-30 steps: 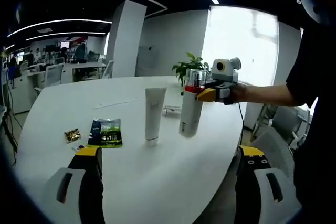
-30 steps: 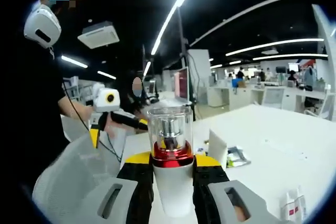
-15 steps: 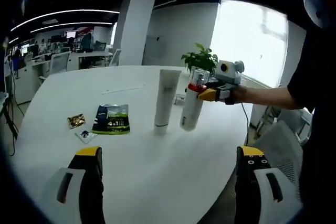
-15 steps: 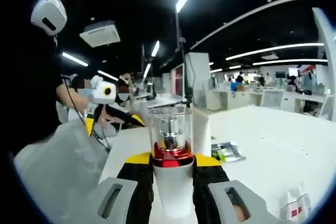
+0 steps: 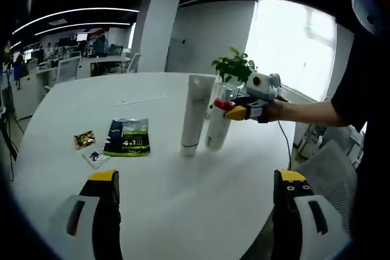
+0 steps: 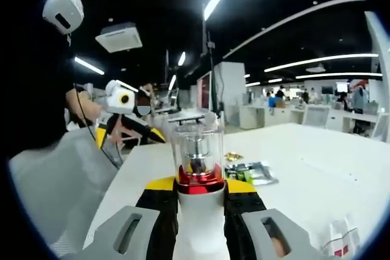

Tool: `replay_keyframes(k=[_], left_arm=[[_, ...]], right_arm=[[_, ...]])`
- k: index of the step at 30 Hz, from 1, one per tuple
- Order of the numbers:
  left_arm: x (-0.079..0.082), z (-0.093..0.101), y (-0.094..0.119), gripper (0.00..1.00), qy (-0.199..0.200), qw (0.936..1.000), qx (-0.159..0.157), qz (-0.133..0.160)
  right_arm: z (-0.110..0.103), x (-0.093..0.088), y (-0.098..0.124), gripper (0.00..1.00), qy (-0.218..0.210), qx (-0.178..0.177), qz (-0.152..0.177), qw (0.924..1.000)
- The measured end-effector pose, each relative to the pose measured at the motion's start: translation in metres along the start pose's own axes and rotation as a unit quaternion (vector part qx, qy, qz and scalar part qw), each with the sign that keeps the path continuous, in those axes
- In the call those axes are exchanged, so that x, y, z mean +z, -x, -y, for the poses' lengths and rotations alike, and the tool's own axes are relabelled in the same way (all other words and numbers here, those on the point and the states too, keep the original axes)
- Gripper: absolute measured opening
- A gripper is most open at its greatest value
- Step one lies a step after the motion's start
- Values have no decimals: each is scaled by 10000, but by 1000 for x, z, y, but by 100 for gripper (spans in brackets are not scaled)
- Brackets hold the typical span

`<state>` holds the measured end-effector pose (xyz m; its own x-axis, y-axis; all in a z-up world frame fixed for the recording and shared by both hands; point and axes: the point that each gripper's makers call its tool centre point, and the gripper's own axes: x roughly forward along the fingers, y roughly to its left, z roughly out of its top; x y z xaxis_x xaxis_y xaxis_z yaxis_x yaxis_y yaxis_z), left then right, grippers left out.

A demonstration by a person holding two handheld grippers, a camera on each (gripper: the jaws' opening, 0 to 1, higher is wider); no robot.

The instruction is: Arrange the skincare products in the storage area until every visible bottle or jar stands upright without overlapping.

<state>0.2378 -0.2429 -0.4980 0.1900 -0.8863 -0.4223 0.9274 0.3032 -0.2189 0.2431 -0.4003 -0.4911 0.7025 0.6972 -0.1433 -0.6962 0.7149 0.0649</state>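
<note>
White pump bottle (image 6: 196, 211), red collar, clear cap | clamped between right gripper (image 6: 195, 202) jaws | left gripper (image 5: 195, 181) wide open, empty

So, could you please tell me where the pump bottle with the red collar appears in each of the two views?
Left gripper view: the pump bottle is right of centre, beside the white tube, held at its neck by the right gripper.
Right gripper view: the pump bottle is at bottom centre, between that gripper's own jaws.
Shared landmark: the green packet on the white table.
</note>
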Motion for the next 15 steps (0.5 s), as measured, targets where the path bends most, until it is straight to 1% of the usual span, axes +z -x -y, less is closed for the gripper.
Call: replay_keyframes(k=[5,9,15], left_arm=[[-4,-2,1,98,23,10000,38,-77],[-7,-3,1,97,43,9999,55,-137],[-8,-3,-3,97,42,9999,27,-149]], right_arm=[[4,-5,-2,19,18,-28,21,10000],[10,-5,-2,19,-22,-116,169,9998],[10,-4,-1,20,27,-72,253,9997]])
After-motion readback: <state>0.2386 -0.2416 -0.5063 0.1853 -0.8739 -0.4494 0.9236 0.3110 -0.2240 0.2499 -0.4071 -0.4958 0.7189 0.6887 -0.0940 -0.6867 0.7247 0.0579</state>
